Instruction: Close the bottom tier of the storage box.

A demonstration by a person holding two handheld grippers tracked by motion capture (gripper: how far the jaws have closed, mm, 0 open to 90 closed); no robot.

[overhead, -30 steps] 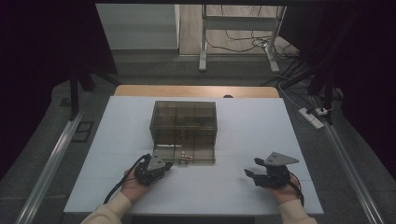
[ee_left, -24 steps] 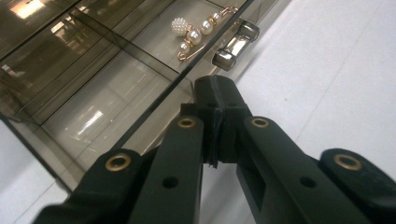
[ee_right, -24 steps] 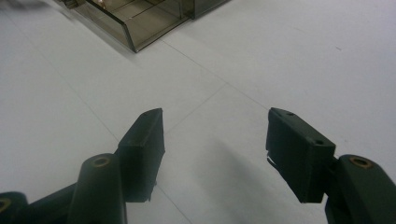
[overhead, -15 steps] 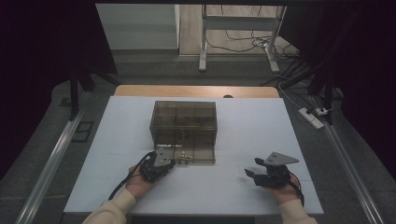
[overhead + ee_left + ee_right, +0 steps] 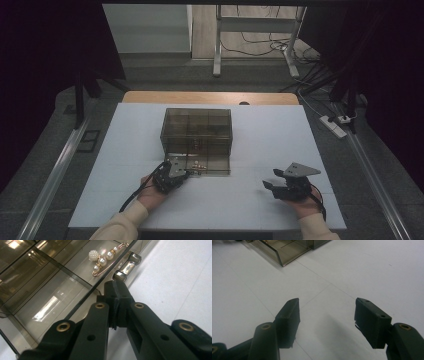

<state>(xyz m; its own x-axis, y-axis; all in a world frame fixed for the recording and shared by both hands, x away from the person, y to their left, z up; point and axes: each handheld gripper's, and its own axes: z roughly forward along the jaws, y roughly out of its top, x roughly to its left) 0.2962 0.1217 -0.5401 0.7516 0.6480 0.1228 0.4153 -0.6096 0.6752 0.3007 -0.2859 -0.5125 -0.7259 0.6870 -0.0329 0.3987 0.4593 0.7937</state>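
Smoky transparent acrylic drawer (image 5: pixel 209 165) with chrome handle (image 5: pixel 127 267): left gripper (image 5: pixel 117 293) clenched at that handle, right gripper (image 5: pixel 327 322) spread, holding nothing.

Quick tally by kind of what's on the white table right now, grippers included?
Smoked clear drawer box: 1
Pulled-out drawer: 1
Pearl brooch pin: 1
Grippers: 2, left gripper shut at the drawer handle, right gripper open
Total: 5
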